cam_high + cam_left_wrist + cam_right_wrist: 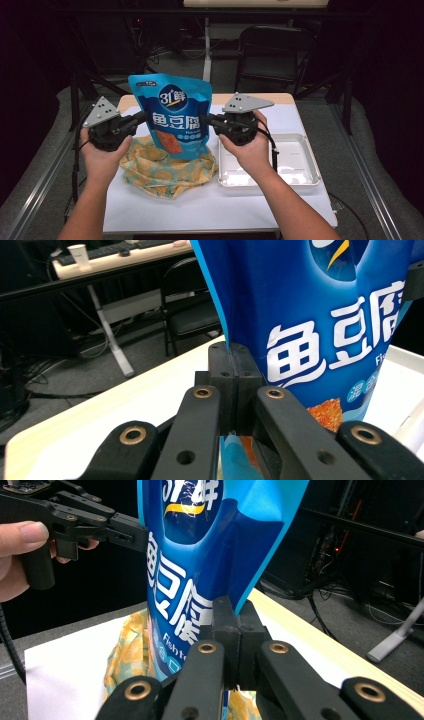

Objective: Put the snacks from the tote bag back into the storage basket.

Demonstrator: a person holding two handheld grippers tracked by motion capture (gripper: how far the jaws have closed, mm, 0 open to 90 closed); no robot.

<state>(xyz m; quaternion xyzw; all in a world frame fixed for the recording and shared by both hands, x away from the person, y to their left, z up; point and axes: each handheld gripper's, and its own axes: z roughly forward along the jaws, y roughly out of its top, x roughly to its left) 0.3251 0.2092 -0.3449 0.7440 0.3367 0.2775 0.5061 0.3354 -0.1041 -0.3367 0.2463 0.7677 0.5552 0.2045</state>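
Jaws of the left gripper (141, 117) clench the blue snack pouch (172, 114) on its nine o'clock edge; the right gripper (204, 119) pinches its three o'clock edge. Held upright between them, the pouch hangs over a yellow patterned cloth (165, 170) on the table (210, 207), with a white tray (300, 165) at three o'clock of the cloth.

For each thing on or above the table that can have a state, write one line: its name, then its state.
Blue snack pouch: upright, held by both side edges above the cloth.
Left tongs: shut on the pouch's edge.
Right tongs: shut on the opposite edge.
Yellow patterned cloth: crumpled on the table.
White tray: empty, lying flat.
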